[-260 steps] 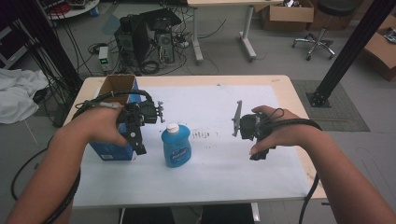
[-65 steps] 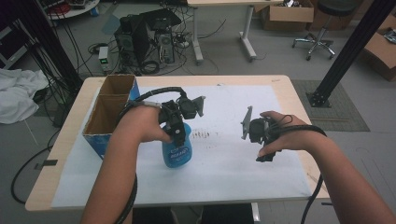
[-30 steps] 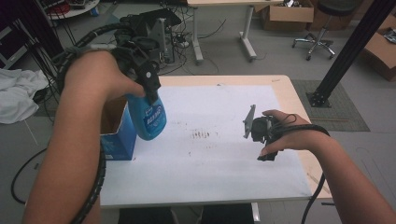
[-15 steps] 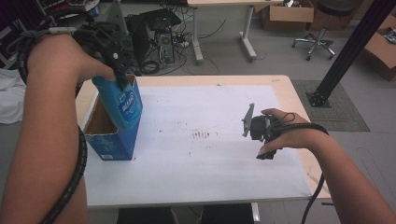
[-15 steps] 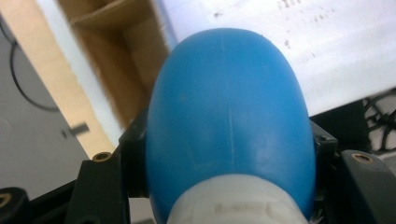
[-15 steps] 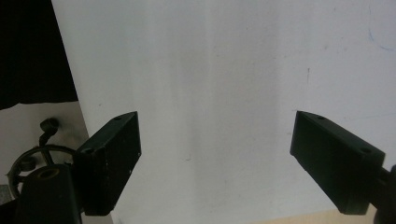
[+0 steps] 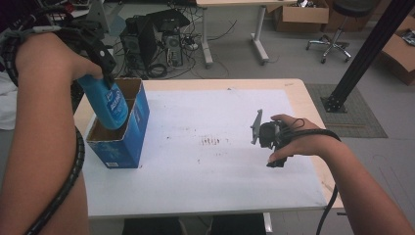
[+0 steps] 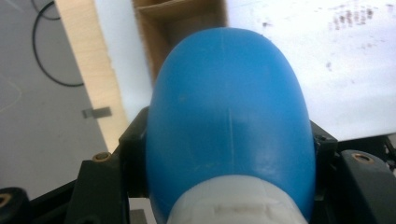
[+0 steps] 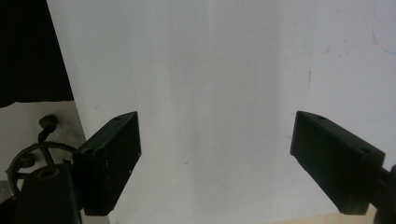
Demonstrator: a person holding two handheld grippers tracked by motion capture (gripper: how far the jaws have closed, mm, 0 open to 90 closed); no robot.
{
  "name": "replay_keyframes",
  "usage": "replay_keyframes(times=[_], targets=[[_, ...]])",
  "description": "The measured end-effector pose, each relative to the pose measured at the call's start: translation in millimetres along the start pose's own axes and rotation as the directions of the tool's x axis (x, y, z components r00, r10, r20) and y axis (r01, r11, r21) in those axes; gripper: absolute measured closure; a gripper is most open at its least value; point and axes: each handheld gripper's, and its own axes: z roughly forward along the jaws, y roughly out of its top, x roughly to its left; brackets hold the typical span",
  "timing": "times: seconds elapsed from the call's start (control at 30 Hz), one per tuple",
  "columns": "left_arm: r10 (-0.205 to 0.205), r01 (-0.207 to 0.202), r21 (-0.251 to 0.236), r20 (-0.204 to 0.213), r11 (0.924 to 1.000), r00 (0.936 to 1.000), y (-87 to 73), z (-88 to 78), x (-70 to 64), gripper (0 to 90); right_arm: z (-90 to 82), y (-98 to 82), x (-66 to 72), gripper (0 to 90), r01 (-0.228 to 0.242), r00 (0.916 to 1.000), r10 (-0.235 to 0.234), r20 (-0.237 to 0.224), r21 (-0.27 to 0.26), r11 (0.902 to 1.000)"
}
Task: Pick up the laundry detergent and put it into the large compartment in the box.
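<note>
one blue bottle (image 7: 110,105) hangs tilted over the open top of the blue cardboard box (image 7: 128,134) at the counter's (image 7: 220,186) left edge, its lower end already dipping past the rim. the left tool (image 7: 100,58) clamps it near the neck; in the left gripper view the jaws press both sides of the bottle's shoulder just above the white cap (image 8: 233,205). the step looks like lowering the bottle into the box. to do it well, bring the bottle closer to upright so its base clears the near wall, sink it until it rests on the box floor, then let go. the right tool (image 7: 258,129) rests on the white sheet with jaws wide apart, holding nothing, well apart from the box.
</note>
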Motion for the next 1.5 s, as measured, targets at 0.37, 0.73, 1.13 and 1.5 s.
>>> replay_keyframes(times=[0.37, 0.73, 1.13, 1.5], targets=[[-0.034, 0.034, 0.005, -0.001, 0.9994, 0.9994, 7.5, 11.7, 20.7, 38.2, 2.8, 4.8, -3.3, 16.5, -0.006, 1.0000, 0.006, -0.005, 0.002, 1.0000], [-0.025, 0.025, 0.025, 0.029, 0.9994, 0.9993, 16.0, 42.2, 25.7, 38.1, 2.5, 5.7, -3.2, 16.5, -0.012, 0.9999, 0.012, -0.004, 0.006, 0.9999], [-0.027, 0.026, 0.042, 0.031, 0.9988, 0.9992, 19.9, 86.2, 27.5, 38.2, 4.3, 4.7, -2.5, 16.5, -0.013, 0.9999, 0.013, -0.004, 0.003, 0.9999], [-0.024, 0.023, 0.037, 0.007, 0.9990, 0.9997, 23.9, 121.0, 26.0, 38.2, 7.7, 6.9, -3.5, 16.4, -0.014, 0.9999, 0.014, -0.009, 0.005, 0.9999]])
